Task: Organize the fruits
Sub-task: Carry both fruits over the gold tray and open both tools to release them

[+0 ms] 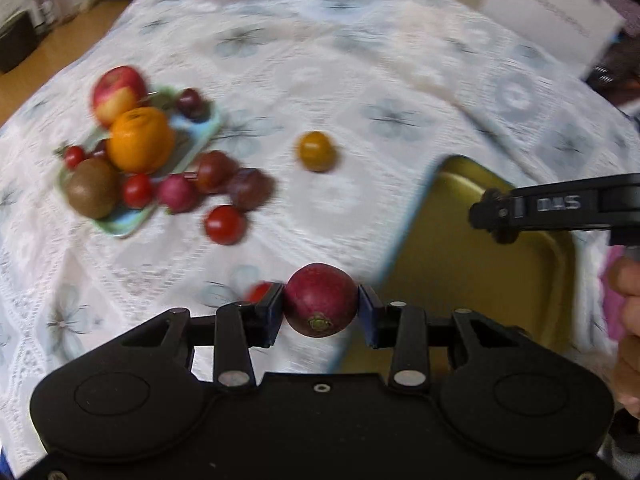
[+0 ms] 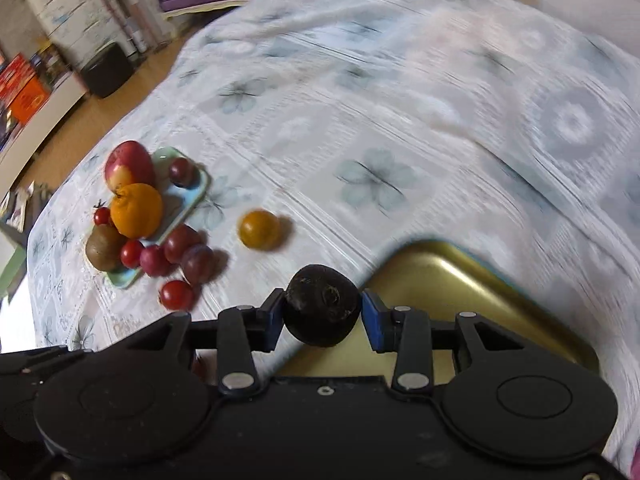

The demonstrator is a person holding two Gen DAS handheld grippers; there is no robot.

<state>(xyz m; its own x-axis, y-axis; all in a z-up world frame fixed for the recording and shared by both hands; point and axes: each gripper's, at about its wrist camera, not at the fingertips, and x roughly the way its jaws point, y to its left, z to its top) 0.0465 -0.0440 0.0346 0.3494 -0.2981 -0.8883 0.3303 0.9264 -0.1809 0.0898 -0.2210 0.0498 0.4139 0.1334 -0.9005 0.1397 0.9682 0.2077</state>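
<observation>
A floral tablecloth [image 1: 328,64] carries a gold tray [image 1: 472,248] and a green tray [image 2: 196,196] heaped with fruit. The left gripper [image 1: 320,312] clamps a red-purple fruit [image 1: 320,305] beside the gold tray; the right gripper [image 2: 322,314] clamps a black fruit [image 2: 322,311] above its edge.

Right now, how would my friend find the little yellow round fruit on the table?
Start at the green tray piled with fruit on the flowery white tablecloth, then look toward the gold tray. Between them, alone on the cloth, sits the yellow-orange fruit. It touches nothing, while the red and purple fruits crowd against the green tray.
</observation>
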